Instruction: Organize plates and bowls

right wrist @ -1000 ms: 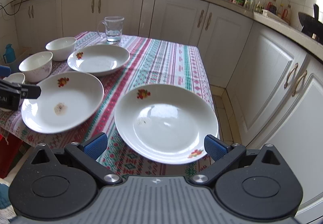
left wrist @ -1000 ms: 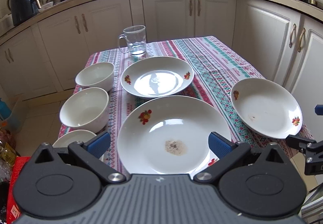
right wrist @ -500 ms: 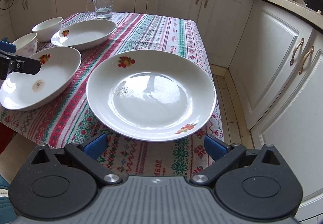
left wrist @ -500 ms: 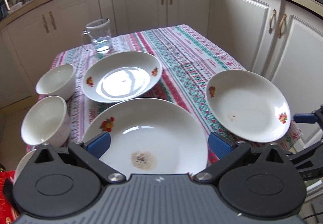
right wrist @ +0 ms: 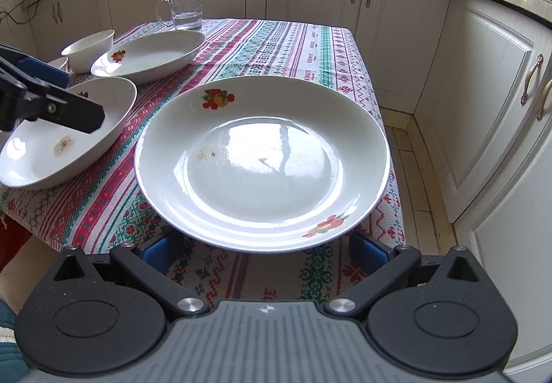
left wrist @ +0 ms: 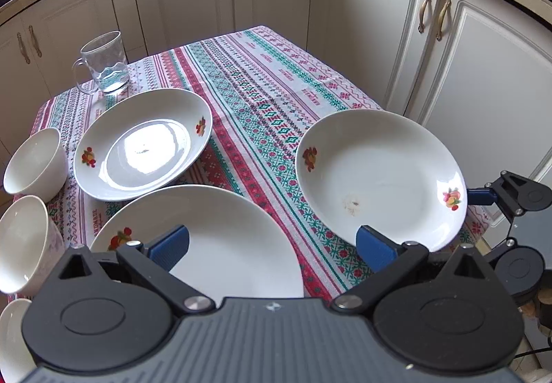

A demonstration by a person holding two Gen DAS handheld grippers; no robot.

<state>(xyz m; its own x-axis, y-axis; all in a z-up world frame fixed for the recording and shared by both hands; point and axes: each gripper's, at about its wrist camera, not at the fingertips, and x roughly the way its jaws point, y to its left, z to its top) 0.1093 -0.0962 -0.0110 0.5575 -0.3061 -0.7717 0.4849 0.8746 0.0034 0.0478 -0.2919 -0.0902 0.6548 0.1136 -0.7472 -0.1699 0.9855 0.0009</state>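
Note:
Three white plates with fruit decals lie on the patterned tablecloth [left wrist: 262, 96]. The near-left plate [left wrist: 234, 241] lies under my open left gripper [left wrist: 272, 245], whose blue pads hover over its near rim. The right plate [left wrist: 379, 176], also in the right wrist view [right wrist: 262, 158], overhangs the table edge; my open right gripper [right wrist: 264, 250] has its pads low beside and under its near rim. The far plate [left wrist: 141, 151] lies at the back left. Two white bowls [left wrist: 32, 160] [left wrist: 22, 241] stand along the left edge, with a third rim [left wrist: 12, 331] below.
A glass mug [left wrist: 103, 64] with some water stands at the table's far left corner. White kitchen cabinets [left wrist: 379, 38] surround the table closely on the far and right sides. The tiled floor [right wrist: 414, 158] lies to the right of the table.
Both grippers have moved forward and lower toward the table. The right gripper's pads have come up to the right plate's near rim. The left gripper has swung right over the near plate.

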